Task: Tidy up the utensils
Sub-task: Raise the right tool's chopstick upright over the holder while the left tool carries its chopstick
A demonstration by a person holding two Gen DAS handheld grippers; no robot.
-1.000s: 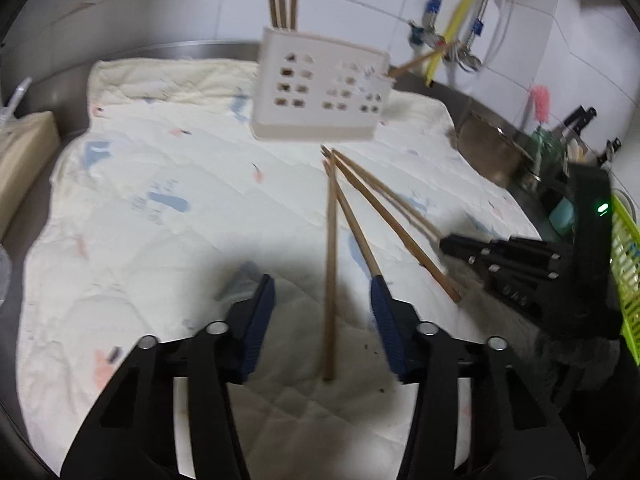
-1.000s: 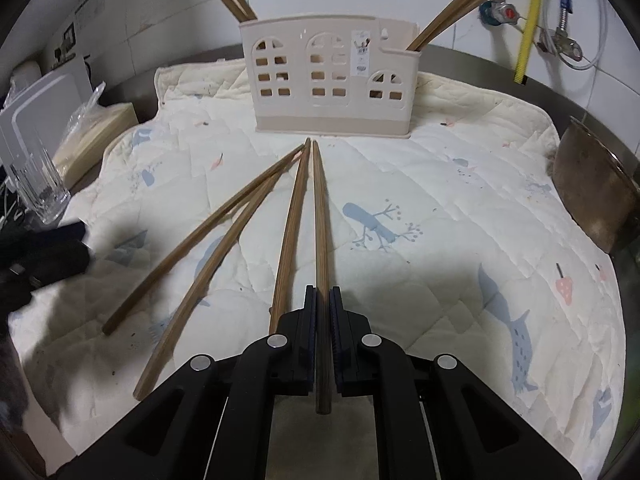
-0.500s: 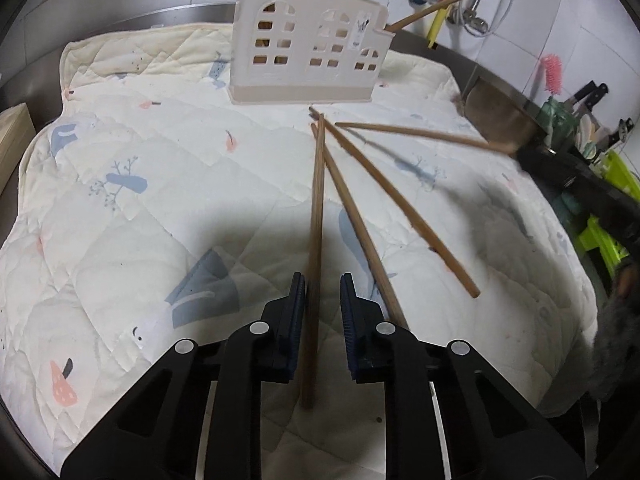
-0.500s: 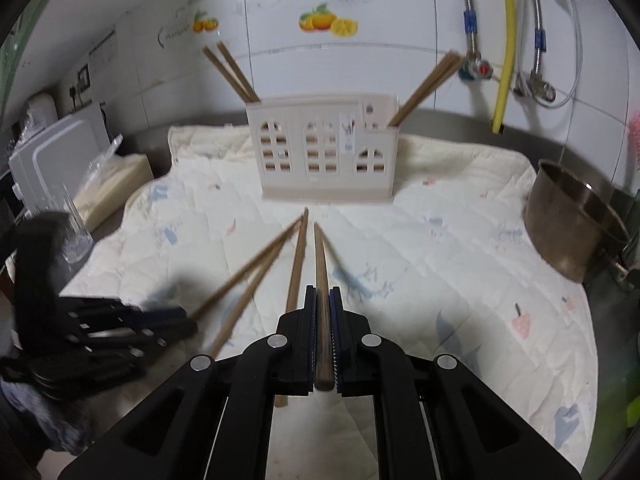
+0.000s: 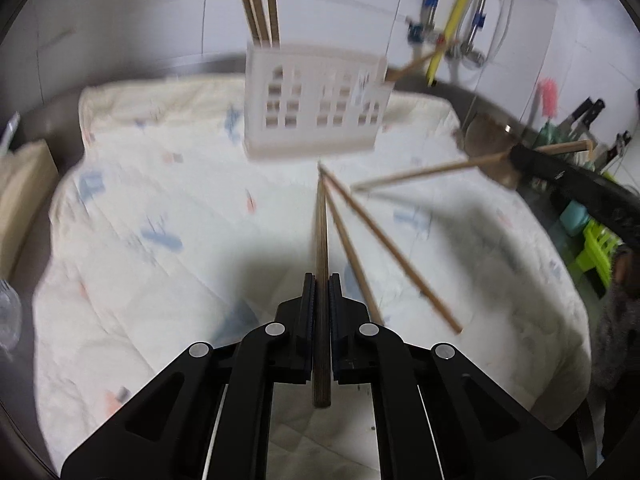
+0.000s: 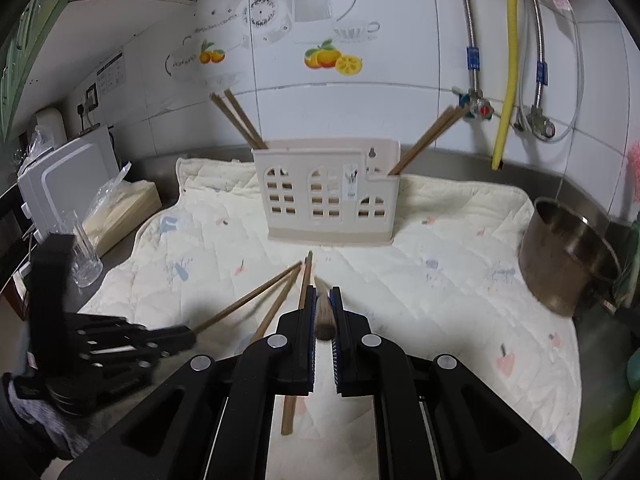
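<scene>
Each tool pinches one chopstick, both aimed at the holder.

Our left tool [image 5: 321, 300] clamps a chopstick [image 5: 321, 240], long axis toward 12 o'clock at the utensil holder [image 5: 316, 108]; our right tool [image 6: 323, 312] grips another chopstick [image 6: 324, 312], lifted, tip toward 12. Two loose chopsticks [image 5: 384, 248] lie on the quilted mat [image 5: 160, 200] at 1 o'clock.

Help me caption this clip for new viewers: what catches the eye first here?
Each pair of tongs is clamped on a wooden chopstick: the left tongs and the right tongs. Behind them, a cream holder with window cutouts stands on the quilted mat, chopsticks already fanning out at both ends.
</scene>
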